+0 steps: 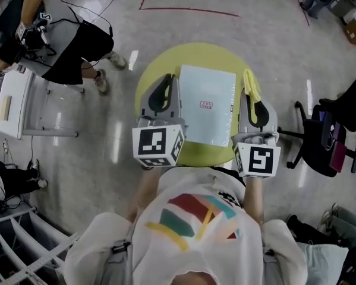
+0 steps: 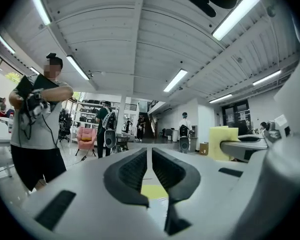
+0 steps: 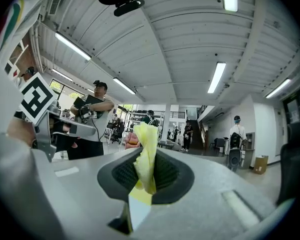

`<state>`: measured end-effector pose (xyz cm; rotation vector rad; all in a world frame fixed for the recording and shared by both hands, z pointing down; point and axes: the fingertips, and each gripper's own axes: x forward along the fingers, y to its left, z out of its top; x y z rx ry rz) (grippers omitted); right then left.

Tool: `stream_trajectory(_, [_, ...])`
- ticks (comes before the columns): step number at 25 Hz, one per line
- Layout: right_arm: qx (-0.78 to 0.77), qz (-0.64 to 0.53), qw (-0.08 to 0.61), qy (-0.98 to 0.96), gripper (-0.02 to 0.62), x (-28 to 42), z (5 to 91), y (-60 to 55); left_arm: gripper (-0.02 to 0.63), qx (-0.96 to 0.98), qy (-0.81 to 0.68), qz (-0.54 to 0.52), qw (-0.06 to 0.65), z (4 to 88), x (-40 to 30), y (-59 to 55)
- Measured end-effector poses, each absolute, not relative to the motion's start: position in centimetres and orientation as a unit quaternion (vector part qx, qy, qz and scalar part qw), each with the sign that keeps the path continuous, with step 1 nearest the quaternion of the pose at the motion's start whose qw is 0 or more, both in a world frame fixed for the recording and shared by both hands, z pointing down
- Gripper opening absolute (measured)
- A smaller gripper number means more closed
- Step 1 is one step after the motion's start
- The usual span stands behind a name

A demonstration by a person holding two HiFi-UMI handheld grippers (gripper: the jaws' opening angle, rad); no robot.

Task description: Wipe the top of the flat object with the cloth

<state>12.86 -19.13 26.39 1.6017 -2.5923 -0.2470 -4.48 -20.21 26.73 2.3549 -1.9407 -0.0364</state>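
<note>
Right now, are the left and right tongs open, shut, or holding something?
Left tongs: closed, nothing between them.
Right tongs: closed on the yellow cloth.

A: Where does the head view sit?
B: Overhead, facing steeply down, close over the yellow table.
A: And the gripper views?
B: Each rides low behind its own jaws, facing level across the room.
A: Any overlap?
B: Yes. The left gripper view catches the right gripper at its right edge. The right gripper view catches the left gripper at its left. All three show the standing person.
</note>
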Motion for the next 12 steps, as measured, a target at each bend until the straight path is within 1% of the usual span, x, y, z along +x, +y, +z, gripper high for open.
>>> stream_trajectory(2, [0.521,-0.079,0.041,-0.849,0.029,12.8,26.4,-19.2,0.025,0.776,-0.629,-0.007,0.057,27.2,-4.5,-20.4])
stream_trajectory(3, [0.519,-0.079,0.042,-0.85,0.029,12.8,26.4,-19.2,0.048,0.78,-0.623,-0.007,0.065,27.5,-4.6,-20.5])
stream_trajectory(4, [0.518,-0.079,0.043,-0.851,0.029,12.7,26.4,-19.2,0.114,0.785,-0.615,-0.008,0.077,27.8,-4.6,-20.6])
stream_trajectory(5, [0.516,-0.079,0.044,-0.852,0.029,12.7,26.5,-19.3,0.157,0.79,-0.607,-0.009,0.09,28.2,-4.6,-20.7])
stream_trajectory(6, [0.516,-0.079,0.044,-0.852,0.029,12.7,26.5,-19.3,0.172,0.792,-0.602,-0.008,0.103,28.7,-4.7,-20.9])
stream_trajectory(12, [0.512,-0.074,0.051,-0.855,0.029,12.6,27.2,-18.9,0.175,0.778,-0.6,0.043,0.18,35.1,-5.7,-21.1])
